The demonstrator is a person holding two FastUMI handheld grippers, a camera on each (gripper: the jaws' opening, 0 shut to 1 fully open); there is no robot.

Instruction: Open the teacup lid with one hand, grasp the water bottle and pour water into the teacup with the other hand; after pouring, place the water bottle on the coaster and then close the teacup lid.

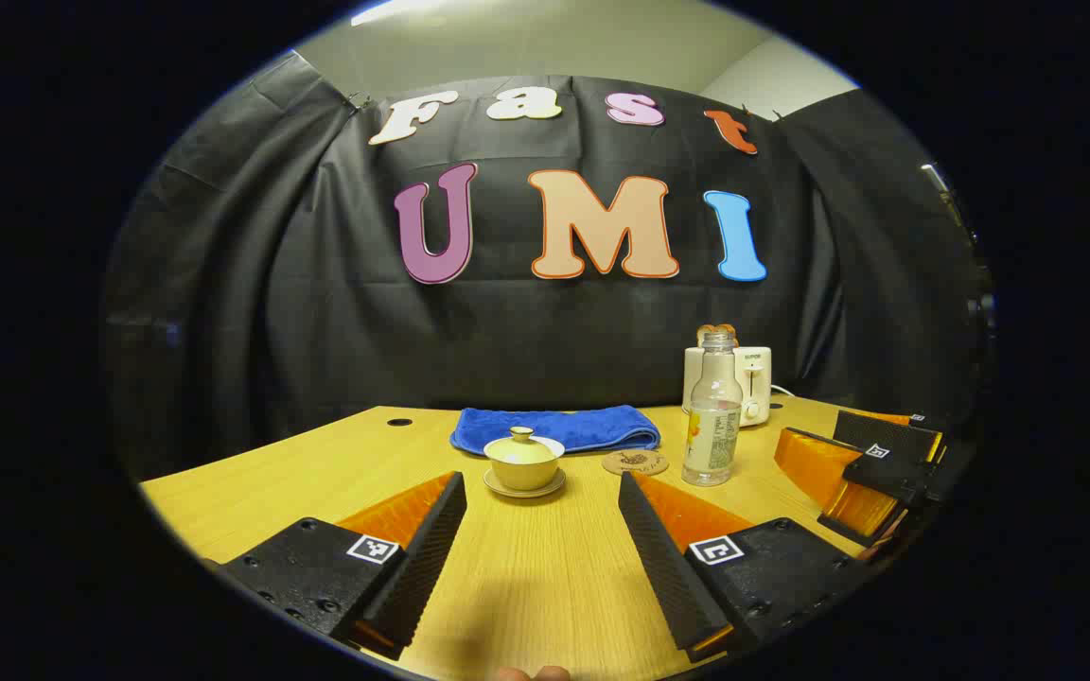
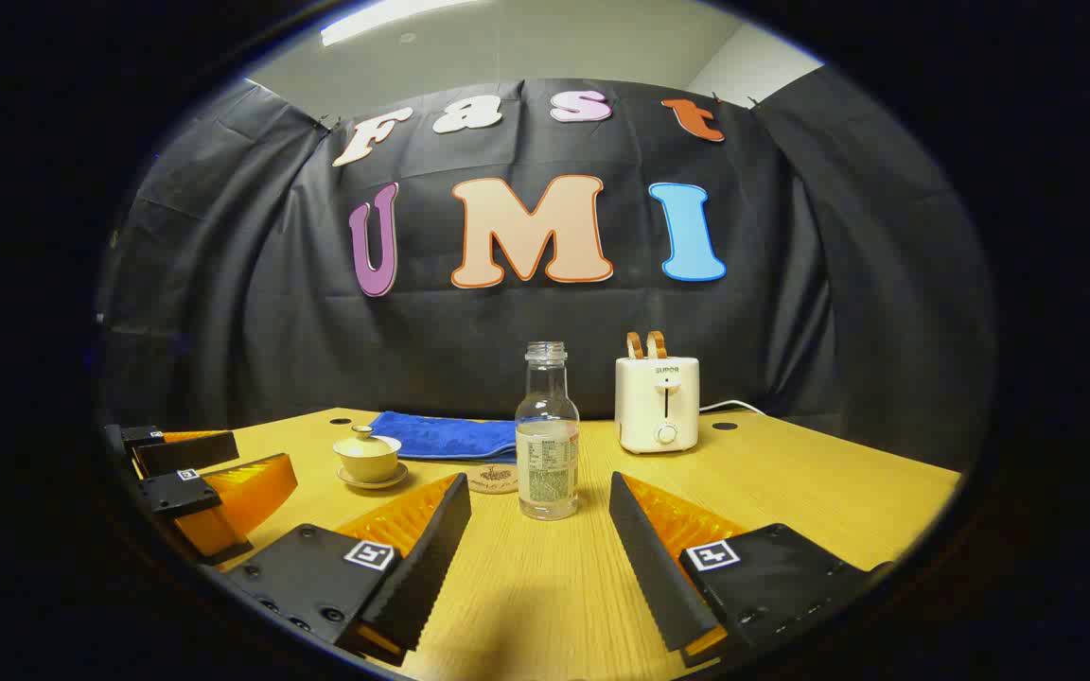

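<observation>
teacup (image 1: pixel 523 462): round, glazed, lidded | water bottle (image 2: pixel 547 435): clear plastic, uncapped | both grippers' fingers released

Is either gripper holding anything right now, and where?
Nothing is held. The left gripper and right gripper are both open, short of the teacup and bottle.

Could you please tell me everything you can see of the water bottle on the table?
The clear plastic water bottle stands upright on the light wooden table, uncapped, with a ribbed neck, a printed label around its body and water filling about the lower half. It is just beside the round brown coaster, ahead of the open right gripper. Nothing grips it.
</observation>
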